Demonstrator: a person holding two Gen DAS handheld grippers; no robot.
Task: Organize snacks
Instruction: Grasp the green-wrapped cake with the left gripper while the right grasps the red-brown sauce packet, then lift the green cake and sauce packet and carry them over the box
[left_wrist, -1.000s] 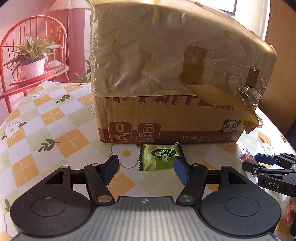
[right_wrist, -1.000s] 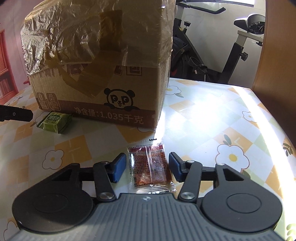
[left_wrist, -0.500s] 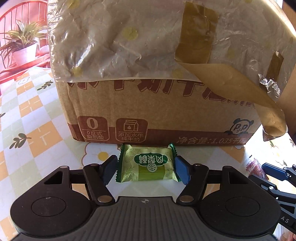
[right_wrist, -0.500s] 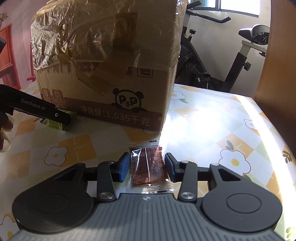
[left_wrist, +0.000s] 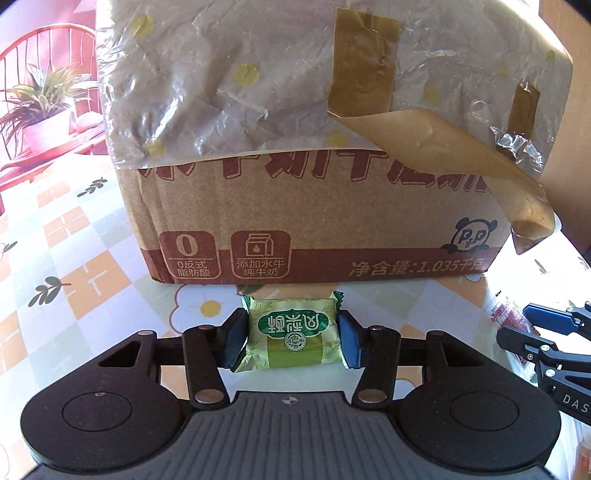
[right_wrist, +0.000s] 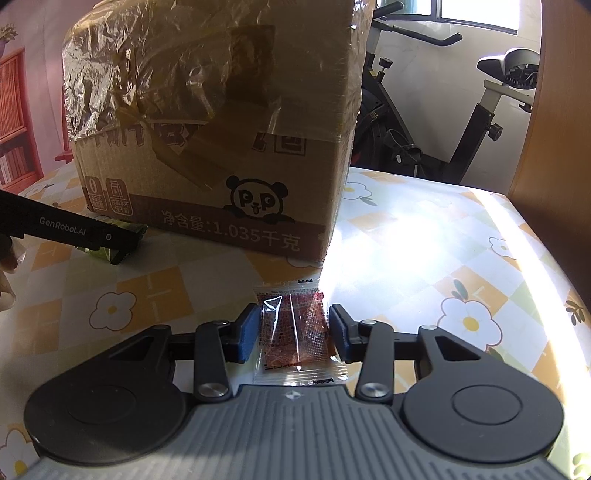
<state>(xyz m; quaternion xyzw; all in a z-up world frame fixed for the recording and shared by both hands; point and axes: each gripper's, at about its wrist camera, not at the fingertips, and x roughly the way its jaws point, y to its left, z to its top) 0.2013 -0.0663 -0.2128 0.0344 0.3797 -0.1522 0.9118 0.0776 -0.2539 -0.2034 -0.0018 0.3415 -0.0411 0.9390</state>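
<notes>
Meanwhile, left gripper just closed, pinching green snack; right gripper pinching red sachet; carton just beyond, likely destination.

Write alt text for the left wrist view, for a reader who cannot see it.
The left gripper has just been closing, and its blue pads now press both ends of a green wrapped snack on a flower-patterned tablecloth. Just behind stands a taped cardboard box. The right gripper enters at the right edge.
</notes>
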